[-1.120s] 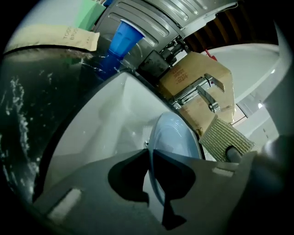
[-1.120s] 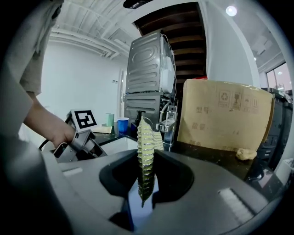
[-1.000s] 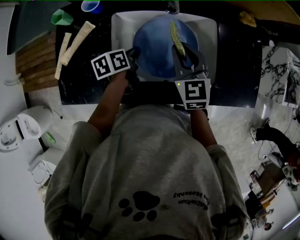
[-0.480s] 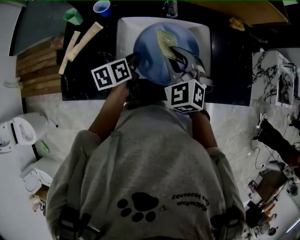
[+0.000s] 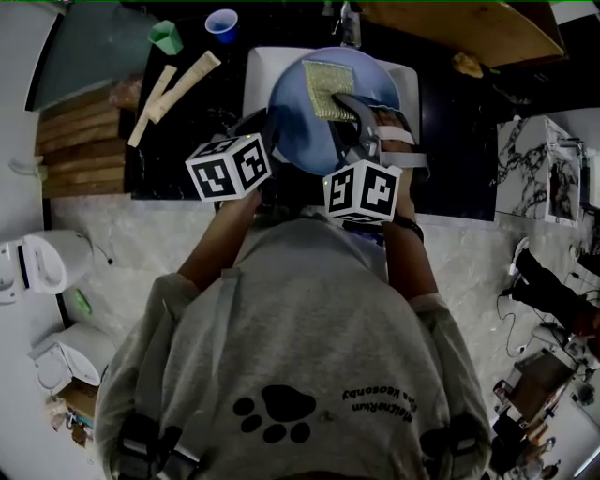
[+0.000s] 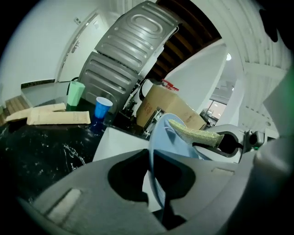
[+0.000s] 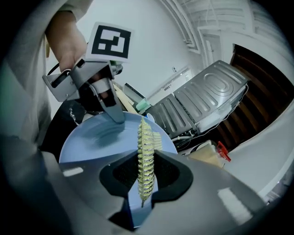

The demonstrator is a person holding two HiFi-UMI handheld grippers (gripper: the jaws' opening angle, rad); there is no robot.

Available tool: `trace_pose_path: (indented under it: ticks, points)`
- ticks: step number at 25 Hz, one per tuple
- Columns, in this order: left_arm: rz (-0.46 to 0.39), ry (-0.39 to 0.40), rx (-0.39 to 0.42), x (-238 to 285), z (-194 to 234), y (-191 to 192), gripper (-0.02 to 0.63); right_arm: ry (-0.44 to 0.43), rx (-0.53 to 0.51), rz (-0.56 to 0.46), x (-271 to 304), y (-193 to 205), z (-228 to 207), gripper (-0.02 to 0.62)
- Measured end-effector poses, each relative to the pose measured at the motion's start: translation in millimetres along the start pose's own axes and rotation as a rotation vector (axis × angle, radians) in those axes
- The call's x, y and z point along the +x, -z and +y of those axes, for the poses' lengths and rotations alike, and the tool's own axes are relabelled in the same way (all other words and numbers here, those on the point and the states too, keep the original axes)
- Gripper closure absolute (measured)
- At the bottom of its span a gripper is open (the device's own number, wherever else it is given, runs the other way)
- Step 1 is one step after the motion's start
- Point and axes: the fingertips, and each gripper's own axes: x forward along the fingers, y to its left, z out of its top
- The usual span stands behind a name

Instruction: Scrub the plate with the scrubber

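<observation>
- My left gripper [image 6: 154, 183] has its jaws pinched nearly together on the rim of the blue plate [image 6: 158, 137]. The plate runs edge-on between them, so the grip is on the rim alone.
- My right gripper [image 7: 144, 179] is clamped on the yellow-green scrubber [image 7: 146, 156], which stands edge-on in the jaws.
- The scrubber's far end lies against the plate's face, on the far half of it as the head view shows it. The right jaws themselves stay off the plate.
- The plate is held tilted above the white sink [image 5: 258, 66], with no part of it resting on the basin.
- In the head view the two marker cubes sit over my jaws and hide them. My grey shirt fills the lower half.
- To the left, on the black marbled counter [image 5: 169, 178], lie two long paper-wrapped packets [image 5: 178, 80]. A green cup [image 5: 167, 37] and a blue cup [image 5: 222, 23] stand beyond them, all well apart from the sink.
- Behind the sink are a cardboard box [image 6: 170, 103] and a ribbed metal panel [image 6: 133, 41] — the panel leans.
</observation>
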Motion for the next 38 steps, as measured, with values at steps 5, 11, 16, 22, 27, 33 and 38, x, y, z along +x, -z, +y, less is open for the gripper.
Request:
trace_pose_path:
  ticks: [5,11,16,22,27,33,38]
  points:
    - [-0.061,0.031,0.012,-11,-14,-16,0.586,0.009,-0.032,-0.003,-3,-11,-4,0.525]
    - [-0.12,0.044,0.014,-21,-21,-27,0.58,-0.095,-0.02,-0.021,-9,-25,19,0.525]
    - [-0.166,0.062,0.013,-22,-24,-34,0.577,-0.214,0.039,-0.039,-20,-35,43,0.525]
    - [-0.243,0.068,0.035,-25,-27,-43,0.577,-0.367,0.158,-0.077,-37,-40,67,0.525]
    - [-0.291,0.059,0.048,-30,-27,-55,0.577,-0.498,0.24,-0.11,-49,-48,80,0.525]
    - [-0.327,0.043,0.044,-36,-20,-63,0.577,-0.585,0.333,-0.131,-58,-53,87,0.525]
    - [-0.332,0.031,0.046,-38,-16,-62,0.577,-0.641,0.372,-0.13,-66,-53,91,0.525]
